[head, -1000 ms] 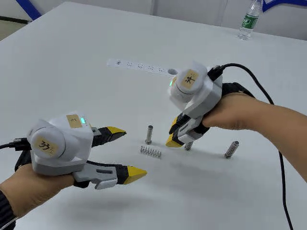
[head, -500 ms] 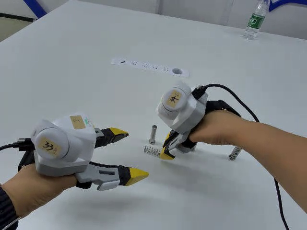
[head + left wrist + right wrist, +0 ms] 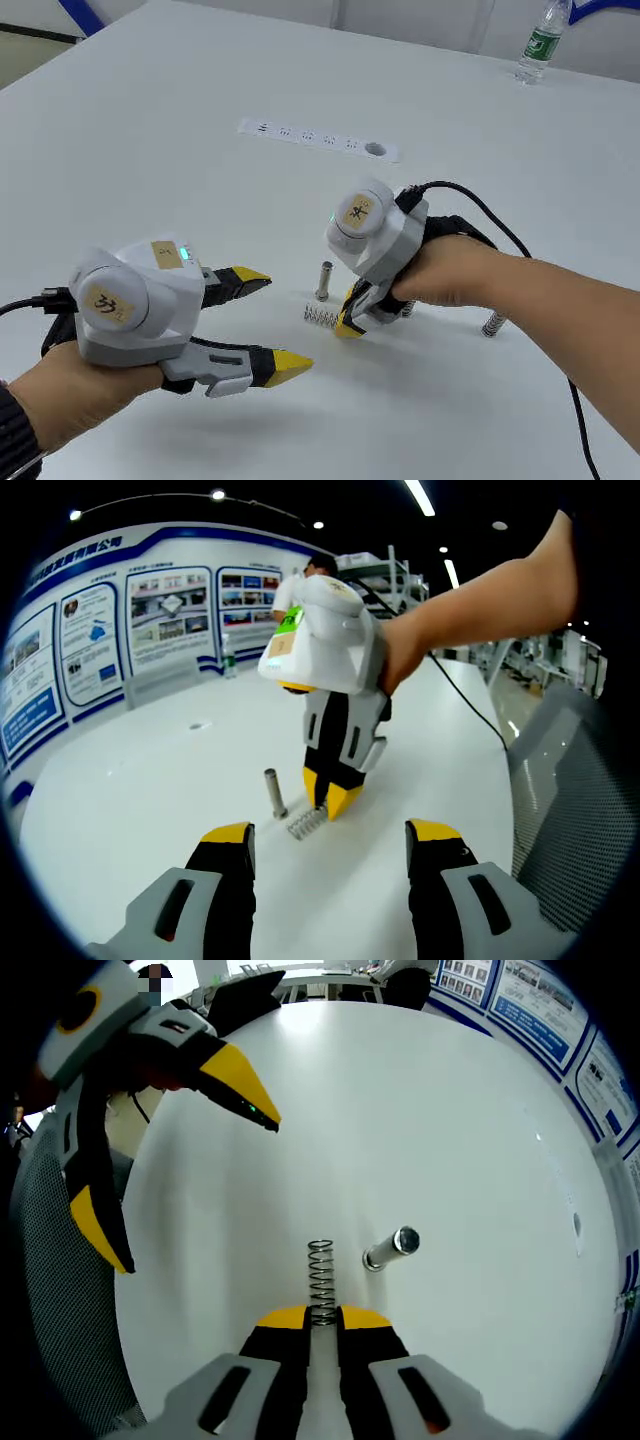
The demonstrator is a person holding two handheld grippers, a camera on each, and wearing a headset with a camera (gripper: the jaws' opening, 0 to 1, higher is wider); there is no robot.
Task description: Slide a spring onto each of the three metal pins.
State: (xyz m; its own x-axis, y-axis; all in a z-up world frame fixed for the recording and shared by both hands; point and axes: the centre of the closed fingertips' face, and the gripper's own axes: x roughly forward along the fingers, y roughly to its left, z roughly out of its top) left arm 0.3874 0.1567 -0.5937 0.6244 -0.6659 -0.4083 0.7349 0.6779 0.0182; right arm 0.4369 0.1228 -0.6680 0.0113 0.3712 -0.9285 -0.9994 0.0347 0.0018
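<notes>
white tabletop | my left gripper hovers farther off, jaws wide, empty | my right gripper low, tips pinching near end of small coiled steel spring, lying flat, axis pointing ahead | short upright steel pin just beside it, bare

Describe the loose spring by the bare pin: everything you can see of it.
The spring is a slim coil of bright metal wire, lying flat on the white table. One end sits between the yellow tips of the right tool, which look closed on it. The upright bare pin stands just beside it, apart.
</notes>
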